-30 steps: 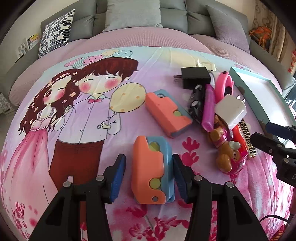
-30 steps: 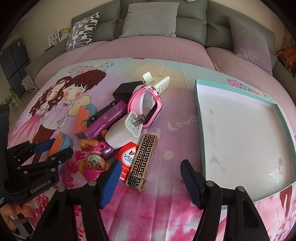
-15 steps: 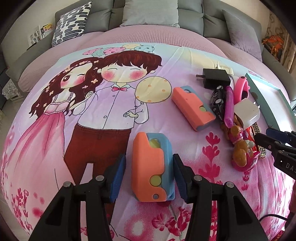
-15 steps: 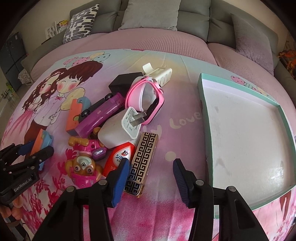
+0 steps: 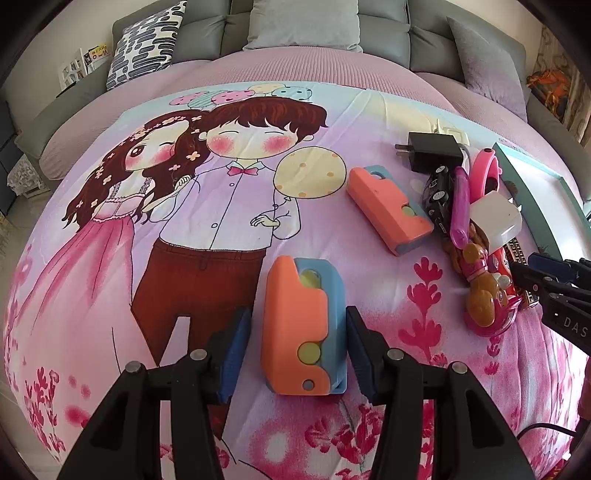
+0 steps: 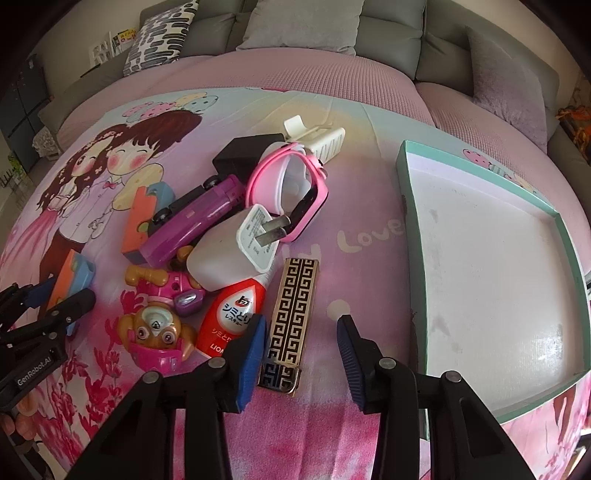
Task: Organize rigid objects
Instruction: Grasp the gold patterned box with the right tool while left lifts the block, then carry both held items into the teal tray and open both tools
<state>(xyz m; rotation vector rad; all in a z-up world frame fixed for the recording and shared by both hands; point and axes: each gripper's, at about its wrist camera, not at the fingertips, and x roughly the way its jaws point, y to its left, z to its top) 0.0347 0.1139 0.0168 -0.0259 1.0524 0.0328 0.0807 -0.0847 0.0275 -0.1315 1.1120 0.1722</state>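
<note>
An orange and blue block toy point(image 5: 303, 326) lies on the cartoon bedspread between the fingers of my left gripper point(image 5: 297, 349), which is open around it; the right pad is close to its blue side, the left pad apart. It also shows in the right wrist view point(image 6: 72, 278). My right gripper point(image 6: 301, 352) is open around the near end of a gold and black patterned case point(image 6: 291, 314). A second orange block point(image 5: 389, 210) lies further off. A pile holds a white charger point(image 6: 236, 251), red bottle point(image 6: 231, 314), dog toy point(image 6: 159, 328), purple car point(image 6: 192, 221) and pink watch point(image 6: 291, 184).
An empty teal-rimmed white tray point(image 6: 406, 221) lies on the right of the bed. A black charger point(image 5: 430, 151) and a white clip point(image 6: 317, 136) lie behind the pile. Grey sofa cushions point(image 5: 303, 22) line the far side.
My left gripper has stayed around the orange and blue block while the view swung right. My right gripper has moved forward and left, its fingers narrowing and coming around the patterned case.
</note>
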